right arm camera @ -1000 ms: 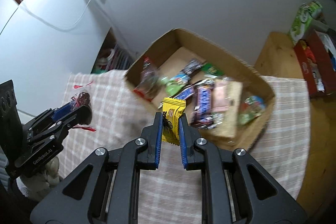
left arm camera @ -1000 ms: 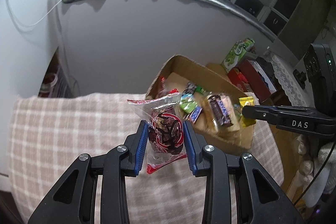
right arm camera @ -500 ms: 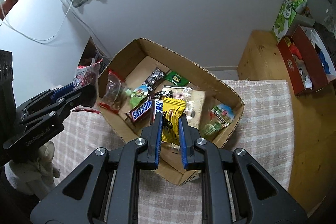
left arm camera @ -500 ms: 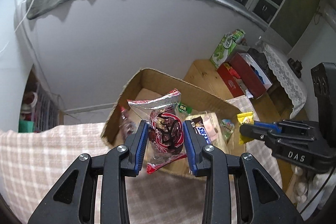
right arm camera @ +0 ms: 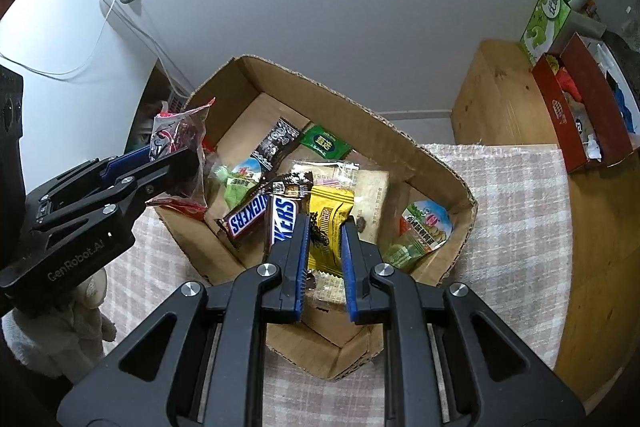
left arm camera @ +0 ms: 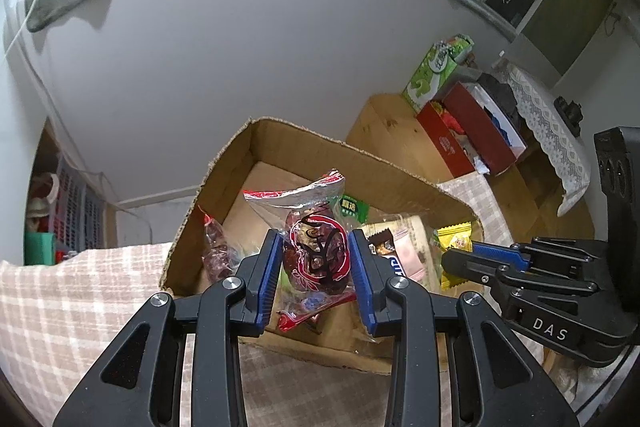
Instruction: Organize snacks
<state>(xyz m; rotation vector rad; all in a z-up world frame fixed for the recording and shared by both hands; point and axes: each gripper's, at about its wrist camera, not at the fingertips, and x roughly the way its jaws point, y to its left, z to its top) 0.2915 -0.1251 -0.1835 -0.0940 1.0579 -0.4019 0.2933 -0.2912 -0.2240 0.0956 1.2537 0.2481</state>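
My left gripper (left arm camera: 315, 247) is shut on a clear red-printed snack bag (left arm camera: 318, 251) and holds it over the near-left part of the open cardboard box (left arm camera: 304, 147). My right gripper (right arm camera: 325, 227) is shut on a yellow snack packet (right arm camera: 329, 227) and holds it above the box (right arm camera: 448, 171), over the Snickers bars (right arm camera: 264, 215). The left gripper with its bag also shows in the right wrist view (right arm camera: 176, 155). The right gripper and yellow packet show in the left wrist view (left arm camera: 460, 255). Several wrapped snacks lie in the box.
The box sits on a plaid cloth (right arm camera: 520, 227). A wooden side table (right arm camera: 500, 95) at the right holds a red box (right arm camera: 580, 107) and a green carton (right arm camera: 548, 15). A grey wall (right arm camera: 360, 7) stands close behind. A basket (left arm camera: 72, 207) sits far left.
Both grippers have moved forward from over the cloth to above the box, each still holding its snack. The box now fills more of both views.
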